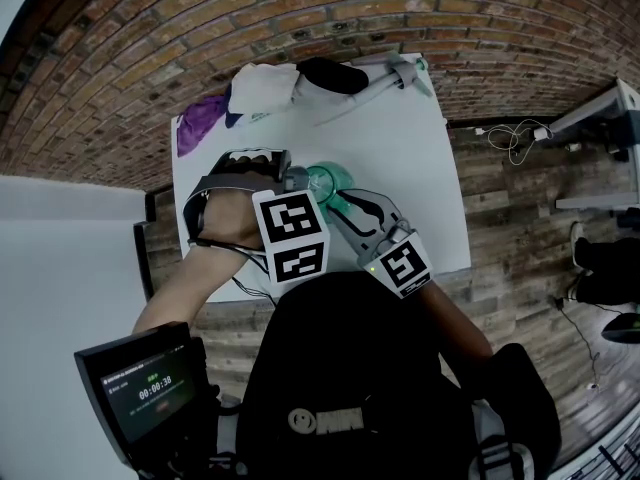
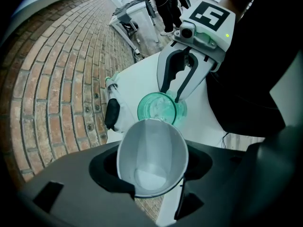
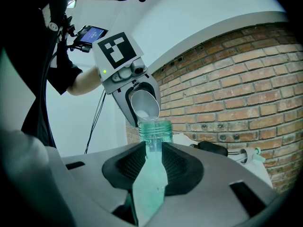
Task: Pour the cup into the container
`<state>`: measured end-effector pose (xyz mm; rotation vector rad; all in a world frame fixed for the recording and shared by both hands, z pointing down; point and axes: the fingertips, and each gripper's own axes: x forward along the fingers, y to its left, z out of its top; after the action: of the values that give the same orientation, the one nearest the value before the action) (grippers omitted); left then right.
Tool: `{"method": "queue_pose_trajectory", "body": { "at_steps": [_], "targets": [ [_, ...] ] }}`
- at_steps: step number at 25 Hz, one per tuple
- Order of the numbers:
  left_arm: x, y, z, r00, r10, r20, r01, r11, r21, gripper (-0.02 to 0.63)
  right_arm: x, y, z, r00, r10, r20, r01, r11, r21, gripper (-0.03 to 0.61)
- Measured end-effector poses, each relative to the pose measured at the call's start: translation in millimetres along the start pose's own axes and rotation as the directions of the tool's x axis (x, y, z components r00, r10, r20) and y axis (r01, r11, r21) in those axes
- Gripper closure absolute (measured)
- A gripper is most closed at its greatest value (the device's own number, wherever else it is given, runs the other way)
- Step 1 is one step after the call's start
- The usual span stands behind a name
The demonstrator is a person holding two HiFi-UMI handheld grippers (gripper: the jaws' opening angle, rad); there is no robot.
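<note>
My left gripper (image 2: 152,167) is shut on a white paper cup (image 2: 151,157), tipped steeply down so its lip hangs over the mouth of a green see-through container (image 2: 158,109). A little white liquid pools at the cup's low side. My right gripper (image 3: 151,162) is shut on that green container (image 3: 152,138) and holds it upright on the white table (image 1: 410,168). In the right gripper view the tilted cup (image 3: 144,105) sits just above the container's rim. From the head view both grippers (image 1: 290,233) (image 1: 395,258) meet over the container (image 1: 328,183) at the table's near side.
At the table's far edge lie a white cloth (image 1: 262,86), a purple cloth (image 1: 200,120), a black object (image 1: 332,74) and a white tool (image 1: 385,80). A brick wall stands behind the table. A person's legs (image 1: 600,268) are at the right.
</note>
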<state>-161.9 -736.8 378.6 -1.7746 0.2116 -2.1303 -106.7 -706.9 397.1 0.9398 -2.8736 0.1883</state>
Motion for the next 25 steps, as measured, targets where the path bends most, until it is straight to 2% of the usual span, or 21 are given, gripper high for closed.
{"method": "queue_pose_trajectory", "body": {
  "at_steps": [25],
  "targets": [
    [-1.1,1.6,-3.0,0.997,0.041,-0.062,-0.038,0.998,0.044,0.341,2.1,1.3,1.8,1.000,0.000,0.003,0.000,1.000,-0.001,0.472]
  ]
}}
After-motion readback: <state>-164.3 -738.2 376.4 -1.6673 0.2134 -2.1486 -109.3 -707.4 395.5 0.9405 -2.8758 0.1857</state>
